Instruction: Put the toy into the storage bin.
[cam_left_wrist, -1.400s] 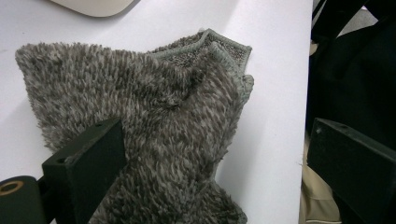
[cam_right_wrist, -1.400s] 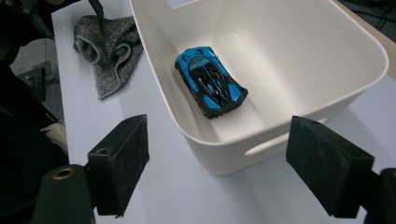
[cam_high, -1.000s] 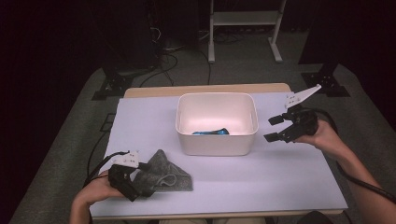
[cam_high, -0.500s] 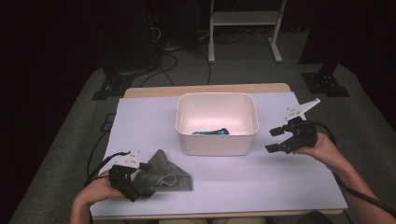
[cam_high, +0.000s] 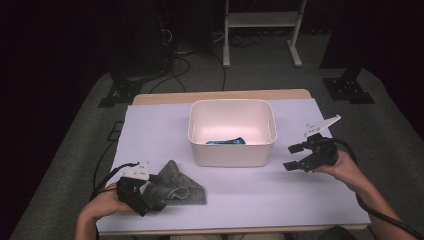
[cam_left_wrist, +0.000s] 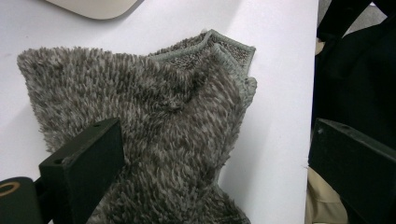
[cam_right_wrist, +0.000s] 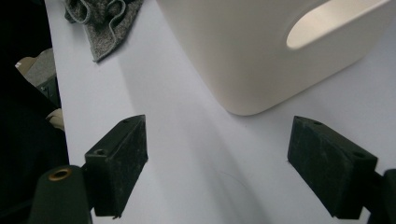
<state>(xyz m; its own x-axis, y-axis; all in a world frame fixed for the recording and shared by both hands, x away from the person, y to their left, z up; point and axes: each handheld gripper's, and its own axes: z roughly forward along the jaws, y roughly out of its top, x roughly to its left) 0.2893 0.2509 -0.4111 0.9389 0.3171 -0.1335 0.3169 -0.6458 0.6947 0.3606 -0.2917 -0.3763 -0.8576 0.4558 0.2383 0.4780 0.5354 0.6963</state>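
A wide table covered by a pale lilac-white sheet (cam_high: 240, 200) carries everything here, with a strip of bare wood showing along its far edge. Toward the middle of the far half sits a cream, round-cornered plastic tub (cam_high: 232, 132), upright, with an oval handle slot in its side that shows in the right gripper view (cam_right_wrist: 261, 51). A small blue item (cam_high: 227, 142) lies on the tub's floor against the near wall; what it is I cannot tell.

Near the table's front left corner lies a shaggy grey-brown cloth with a stitched hem (cam_high: 177, 185), crumpled and folded over itself, well apart from the tub. In the left gripper view (cam_left_wrist: 154, 126) its pile spreads out between and beyond the jaws, the hemmed corner doubled back toward the front edge.

The left gripper (cam_high: 145, 192), black with a white tag on top, rests at the cloth's left end, held in the person's left hand (cam_high: 102, 202). Its jaws stand wide apart, one low over the cloth's pile, the other off beyond it by the front edge; they clamp nothing.

The right gripper (cam_high: 298, 156) hangs just above the sheet to the right of the tub, near but not touching it, jaws spread wide and empty, pointing toward the tub's lower right corner.
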